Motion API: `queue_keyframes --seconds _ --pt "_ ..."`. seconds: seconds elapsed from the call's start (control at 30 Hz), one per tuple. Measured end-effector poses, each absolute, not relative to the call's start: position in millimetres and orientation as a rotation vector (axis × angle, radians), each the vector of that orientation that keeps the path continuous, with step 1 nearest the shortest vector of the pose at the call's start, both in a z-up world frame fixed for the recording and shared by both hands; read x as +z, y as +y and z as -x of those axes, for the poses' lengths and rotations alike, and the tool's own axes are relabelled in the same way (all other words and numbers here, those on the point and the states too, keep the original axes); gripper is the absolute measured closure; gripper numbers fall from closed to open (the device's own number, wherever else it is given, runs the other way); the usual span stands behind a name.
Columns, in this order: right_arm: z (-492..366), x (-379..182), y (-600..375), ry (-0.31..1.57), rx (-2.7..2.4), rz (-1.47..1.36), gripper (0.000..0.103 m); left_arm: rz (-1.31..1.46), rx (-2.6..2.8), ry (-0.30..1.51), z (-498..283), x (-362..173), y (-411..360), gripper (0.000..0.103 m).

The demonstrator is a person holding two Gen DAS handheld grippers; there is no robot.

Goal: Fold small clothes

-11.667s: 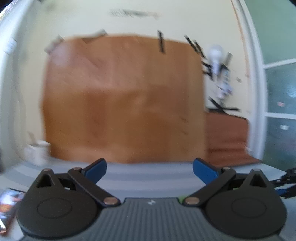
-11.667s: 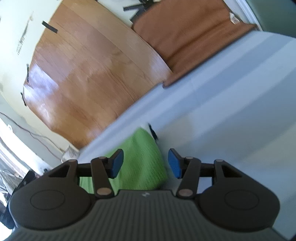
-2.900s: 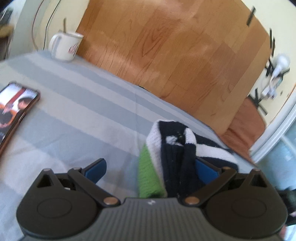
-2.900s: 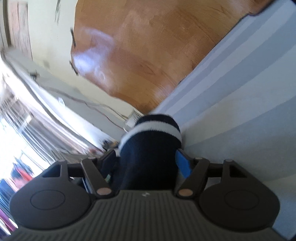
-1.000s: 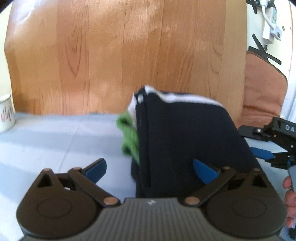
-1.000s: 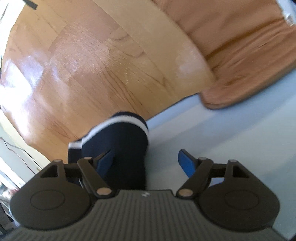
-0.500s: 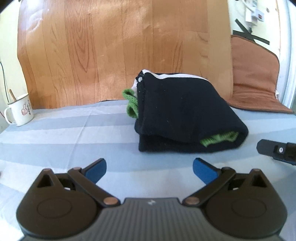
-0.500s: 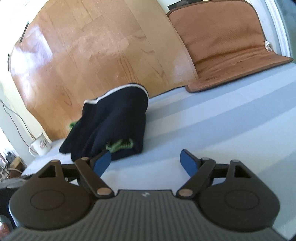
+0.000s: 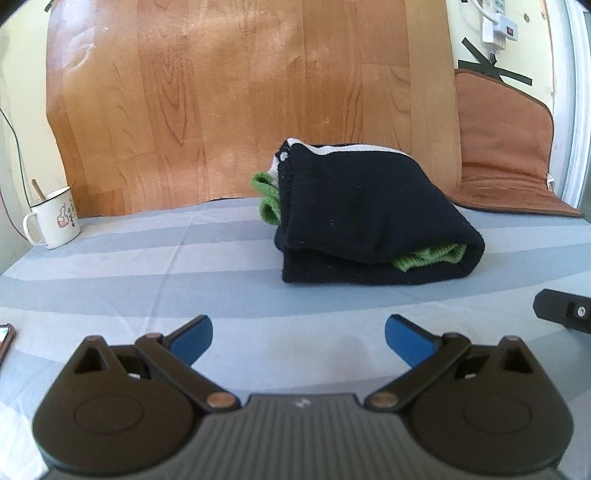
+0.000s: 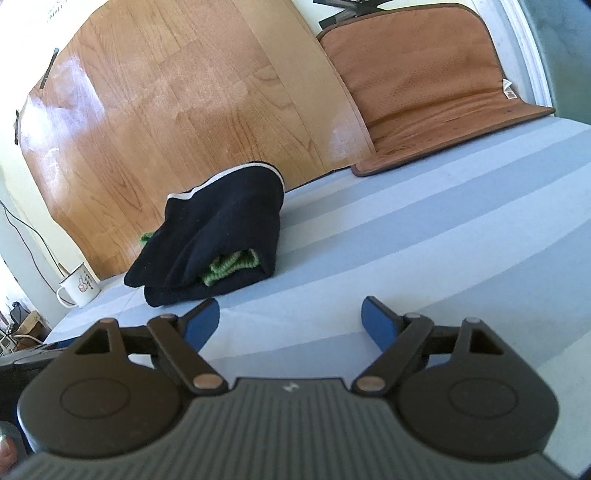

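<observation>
Folded dark garment (image 9: 362,206) lying as a thick bundle on the striped blue-grey sheet (image 9: 155,273), toward the far edge, close to the wood-patterned board (image 9: 236,92) propped upright behind it. White trim along the bundle's top back edge; green knit fabric (image 9: 428,256) peeking out of the front right fold and again at the back left corner, wrapped inside the dark layer. Left gripper (image 9: 298,338) low over the near part of the sheet, blue pads spread wide with nothing between them, well short of the bundle. Right gripper (image 10: 291,318) likewise spread wide and empty, near the sheet's front, its left pad close to the bundle's near corner in that view but not touching. Same bundle (image 10: 221,236) seen from the right wrist as a slanted stack, green (image 10: 231,267) showing at the open end. White enamel mug (image 9: 53,218) with a stick in it at the far left edge of the sheet, well apart from the clothes. Brown cushion (image 9: 506,147) leaning at the far right corner beside the board. White power strip (image 9: 498,22) on the wall above it. Sliver of a phone (image 9: 5,338) at the left edge. Black part of the other tool jutting in at the right of the left view.
</observation>
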State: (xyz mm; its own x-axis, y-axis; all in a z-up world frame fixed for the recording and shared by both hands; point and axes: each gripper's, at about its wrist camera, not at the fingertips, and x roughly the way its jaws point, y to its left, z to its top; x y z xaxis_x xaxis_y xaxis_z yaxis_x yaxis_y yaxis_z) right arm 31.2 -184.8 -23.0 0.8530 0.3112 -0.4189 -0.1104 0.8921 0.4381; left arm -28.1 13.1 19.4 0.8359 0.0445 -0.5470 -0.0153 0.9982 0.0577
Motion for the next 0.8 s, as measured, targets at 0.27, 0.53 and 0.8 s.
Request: queue_keyframes --seconds 0.27,0.53,0.8 --pt "-31.7 -21.0 -176.1 0.509 0.237 -0.368 0.009 -0.066 0.051 0.562 30.9 19.8 11.0 0.0" --pt "-29.8 -20.2 -174.1 0.5 0.248 -0.355 0.008 -0.097 0.048 0.553 32.0 20.6 6.8 0.0" --pt "-28.8 -18.9 -174.4 0.494 0.265 -0.362 0.008 -0.089 0.076 0.529 33.8 22.4 10.1 0.0"
